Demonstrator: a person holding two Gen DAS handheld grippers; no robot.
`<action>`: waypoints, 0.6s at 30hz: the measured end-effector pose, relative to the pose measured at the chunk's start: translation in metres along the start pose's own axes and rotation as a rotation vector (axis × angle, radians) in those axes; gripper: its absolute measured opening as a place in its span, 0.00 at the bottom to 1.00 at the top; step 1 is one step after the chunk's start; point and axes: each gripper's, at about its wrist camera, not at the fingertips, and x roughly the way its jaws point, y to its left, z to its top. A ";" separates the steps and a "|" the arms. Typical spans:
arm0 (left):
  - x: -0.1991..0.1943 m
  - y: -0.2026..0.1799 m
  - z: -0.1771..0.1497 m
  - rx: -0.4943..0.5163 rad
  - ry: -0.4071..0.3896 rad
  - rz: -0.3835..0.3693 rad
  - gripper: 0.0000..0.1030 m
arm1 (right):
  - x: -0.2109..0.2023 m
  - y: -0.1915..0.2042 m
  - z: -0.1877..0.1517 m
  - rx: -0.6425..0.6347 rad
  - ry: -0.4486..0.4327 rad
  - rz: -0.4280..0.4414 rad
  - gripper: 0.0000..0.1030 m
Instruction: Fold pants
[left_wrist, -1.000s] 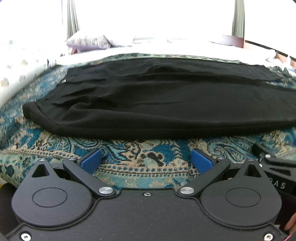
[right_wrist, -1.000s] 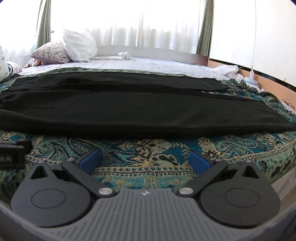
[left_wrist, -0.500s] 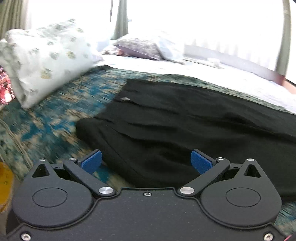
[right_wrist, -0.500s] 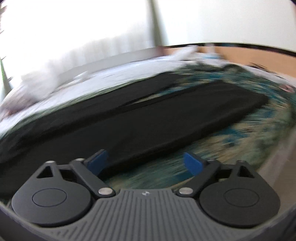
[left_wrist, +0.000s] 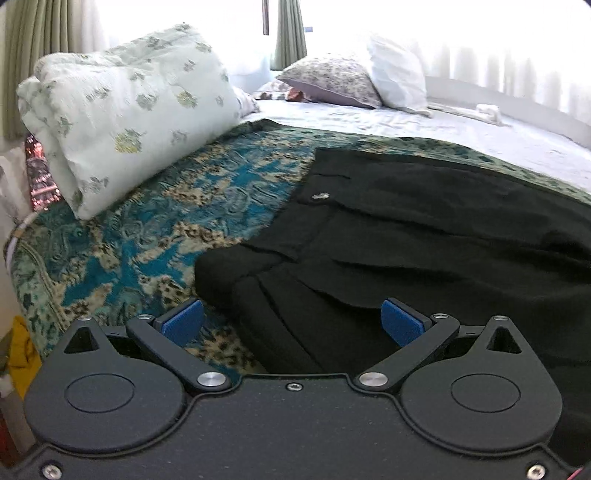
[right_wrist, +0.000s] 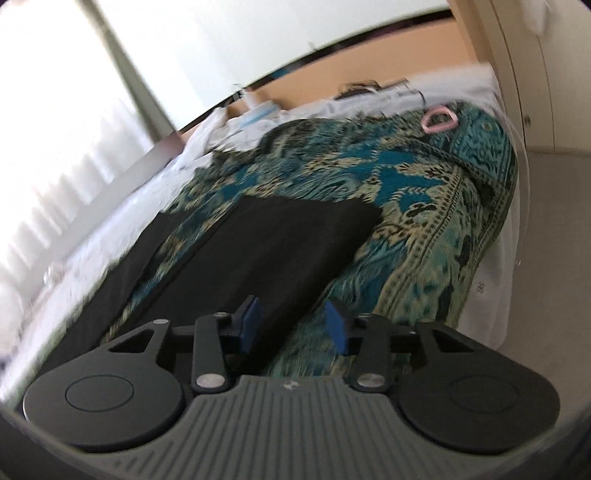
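Black pants (left_wrist: 424, 236) lie flat on a teal patterned bedspread (left_wrist: 147, 236), waistband end to the left. My left gripper (left_wrist: 291, 319) is open, its blue pads spread wide just over the near corner of the waistband, not touching cloth. In the right wrist view the leg end of the pants (right_wrist: 280, 251) lies near the bed's corner. My right gripper (right_wrist: 293, 325) is tilted, jaws partly closed with a gap, over the near edge of the leg; nothing is held.
A rolled floral quilt (left_wrist: 122, 110) and pillows (left_wrist: 351, 79) sit at the head of the bed. A pink ring (right_wrist: 439, 120) lies at the bedspread's far corner. The bed edge (right_wrist: 491, 251) drops to the floor on the right.
Both grippers swung apart: the left to the waistband end, the right to the leg end while tilting. The right jaws narrowed; the left stayed wide open.
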 end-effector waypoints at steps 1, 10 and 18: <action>0.002 0.001 0.000 -0.001 0.000 0.005 1.00 | 0.007 -0.005 0.005 0.036 0.010 0.003 0.50; 0.027 0.018 0.001 -0.153 0.076 -0.033 1.00 | 0.036 -0.022 0.025 0.131 0.040 0.020 0.36; 0.032 0.016 0.005 -0.149 0.074 -0.060 0.94 | 0.053 -0.017 0.033 0.099 0.027 -0.004 0.36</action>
